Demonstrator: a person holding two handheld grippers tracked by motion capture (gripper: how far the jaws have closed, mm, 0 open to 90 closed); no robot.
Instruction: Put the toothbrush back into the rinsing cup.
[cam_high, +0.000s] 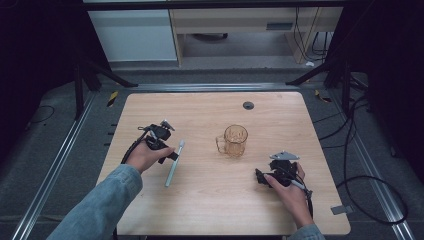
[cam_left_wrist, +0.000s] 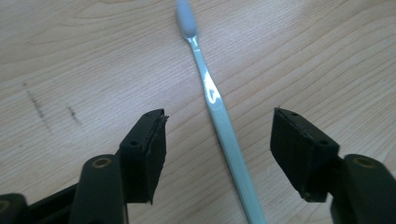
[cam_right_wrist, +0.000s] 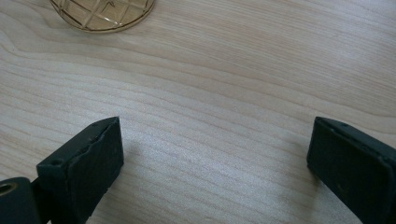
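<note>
With the left gripper (cam_left_wrist: 218, 140) straddling the slim pale blue-green plastic toothbrush (cam_left_wrist: 219, 116) lying flat on the light wood-grain tabletop (cam_left_wrist: 93, 56), fingers (cam_left_wrist: 149, 149) parted and not yet pressing it, centre on the smooth glossy handle and squeeze squarely so it doesn't roll. Amber faceted glass mug (cam_high: 235, 140) stands mid-table; right gripper (cam_right_wrist: 212, 163) rests released, holding nothing.

In the left gripper view the toothbrush (cam_left_wrist: 219, 116) handle runs off the bottom edge. In the right gripper view the amber glass mug (cam_right_wrist: 102, 14) is cut by the top edge, showing just its base.
</note>
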